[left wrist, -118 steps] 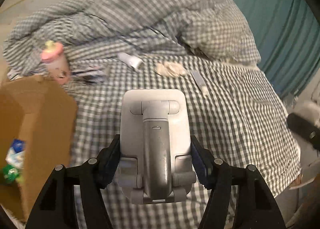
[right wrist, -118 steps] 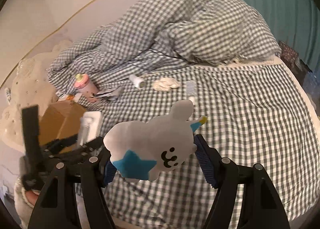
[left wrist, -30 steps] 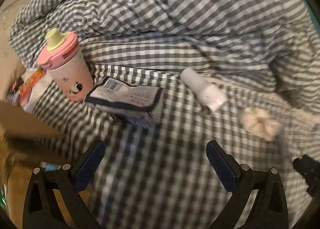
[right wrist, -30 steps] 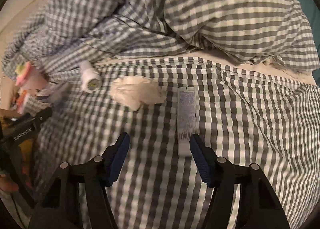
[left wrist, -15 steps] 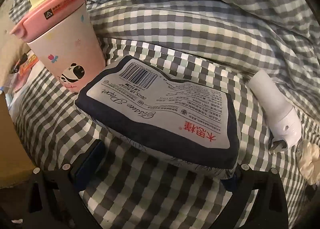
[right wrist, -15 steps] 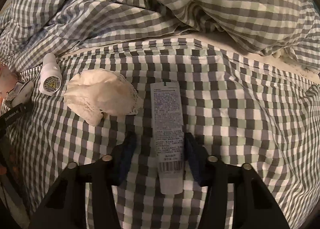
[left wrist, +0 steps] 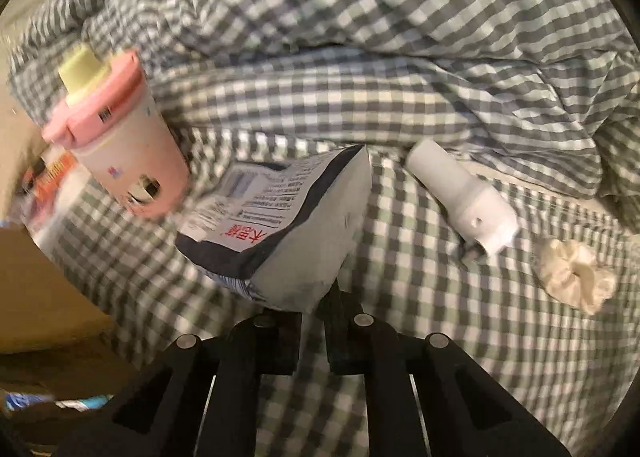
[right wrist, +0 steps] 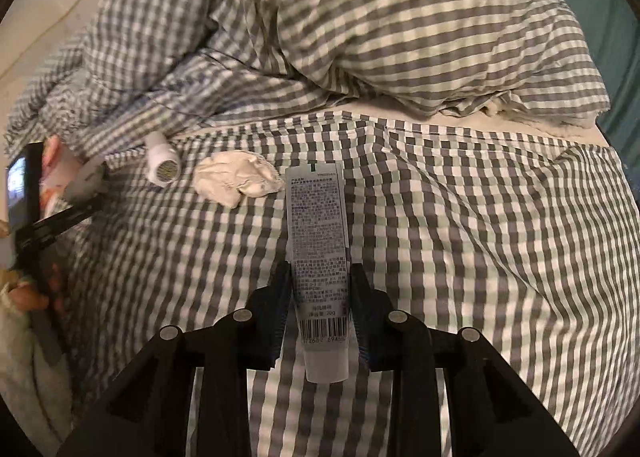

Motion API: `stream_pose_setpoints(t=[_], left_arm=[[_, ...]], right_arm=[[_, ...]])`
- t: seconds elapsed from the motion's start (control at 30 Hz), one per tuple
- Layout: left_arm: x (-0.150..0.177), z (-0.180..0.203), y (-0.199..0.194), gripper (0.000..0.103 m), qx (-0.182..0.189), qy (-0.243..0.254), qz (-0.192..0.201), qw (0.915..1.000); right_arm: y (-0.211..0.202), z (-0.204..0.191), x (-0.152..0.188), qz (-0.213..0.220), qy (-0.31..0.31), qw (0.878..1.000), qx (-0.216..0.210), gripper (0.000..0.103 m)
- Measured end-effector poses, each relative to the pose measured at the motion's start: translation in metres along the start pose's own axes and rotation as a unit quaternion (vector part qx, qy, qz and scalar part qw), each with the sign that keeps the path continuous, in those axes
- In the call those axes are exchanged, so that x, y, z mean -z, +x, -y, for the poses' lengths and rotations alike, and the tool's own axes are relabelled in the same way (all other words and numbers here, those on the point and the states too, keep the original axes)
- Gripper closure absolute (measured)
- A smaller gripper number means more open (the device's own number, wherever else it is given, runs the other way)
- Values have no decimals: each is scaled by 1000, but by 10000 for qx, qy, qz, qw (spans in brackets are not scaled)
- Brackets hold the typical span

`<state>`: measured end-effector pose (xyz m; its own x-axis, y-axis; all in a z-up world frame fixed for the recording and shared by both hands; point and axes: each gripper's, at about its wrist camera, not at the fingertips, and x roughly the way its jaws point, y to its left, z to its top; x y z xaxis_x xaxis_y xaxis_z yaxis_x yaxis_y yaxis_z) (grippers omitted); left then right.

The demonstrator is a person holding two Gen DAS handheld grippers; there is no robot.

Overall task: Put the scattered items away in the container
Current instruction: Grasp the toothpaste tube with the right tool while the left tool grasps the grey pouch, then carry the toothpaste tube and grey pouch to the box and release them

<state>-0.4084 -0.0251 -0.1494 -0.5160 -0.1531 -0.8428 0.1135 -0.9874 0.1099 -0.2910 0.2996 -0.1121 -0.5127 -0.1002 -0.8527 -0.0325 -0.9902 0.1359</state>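
We've got the tissue pack (left wrist: pixel 280 233) pinched left as jaws close, tube (right wrist: pixel 318 253) pinched right; cup (left wrist: pixel 120 145), bottle (left wrist: pixel 460 197), scrunchie (left wrist: pixel 572 277) by the pack still unboxed.

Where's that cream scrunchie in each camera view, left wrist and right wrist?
Left wrist: the cream scrunchie lies at the right edge on the checked sheet.
Right wrist: it lies left of centre, beside the tube's far end.
Shared landmark: the white bottle, just left of it in both.
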Motion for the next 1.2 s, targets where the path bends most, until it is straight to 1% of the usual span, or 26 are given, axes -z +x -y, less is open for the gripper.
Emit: stream_pose_setpoints(t=[0.03,0.07,0.1,0.17,0.23,0.3,0.43,0.53,0.63,0.73,0.8,0.87,0.93,1.03,1.2], left_arm=[[-2,1,2,94,-73,73,-11,9999],[-4,2,2,95,-71,111,-59,9999],[-6,3,2,97,-7,128,-102,9999],[-5,4,-8,100,123,158,-6,9998],[-1,5,-21,101,233,183,50,9995],[1,5,-35,101,439,79,37,9990],[15,-1,-75,101,910,-115,143,9957],[28,-2,-113,101,1125,-50,279,9932],[42,-9,-148,101,1512,-48,432,9875],[56,-15,-187,101,1820,-191,517,9818],[65,-21,-209,101,1865,-280,518,9807],[71,-27,-225,101,1875,-329,467,9806],[77,-35,-240,101,1893,-327,505,9801],[89,-49,-268,101,1835,-329,661,9802],[110,-81,-308,101,1804,-415,993,9777]], right_arm=[[-5,0,2,20,23,10000,-27,75],[-10,0,4,36,40,10000,-60,75],[-11,-2,3,50,53,9999,-92,75],[-15,-6,4,60,49,9998,-169,75],[-19,-12,6,79,22,9997,-236,75],[-28,-18,8,116,-21,9994,-340,75],[-50,-29,15,250,-84,9984,-494,75],[-69,-34,20,360,-99,9977,-562,75],[-92,-42,27,493,-142,9966,-642,75],[-114,-53,34,599,-213,9950,-768,75],[-128,-63,39,676,-264,9940,-823,75],[-142,-74,45,737,-334,9928,-888,75],[-156,-87,52,801,-420,9914,-943,75],[-175,-107,64,895,-552,9889,-1047,75],[-205,-144,87,1045,-843,9839,-1182,75]])
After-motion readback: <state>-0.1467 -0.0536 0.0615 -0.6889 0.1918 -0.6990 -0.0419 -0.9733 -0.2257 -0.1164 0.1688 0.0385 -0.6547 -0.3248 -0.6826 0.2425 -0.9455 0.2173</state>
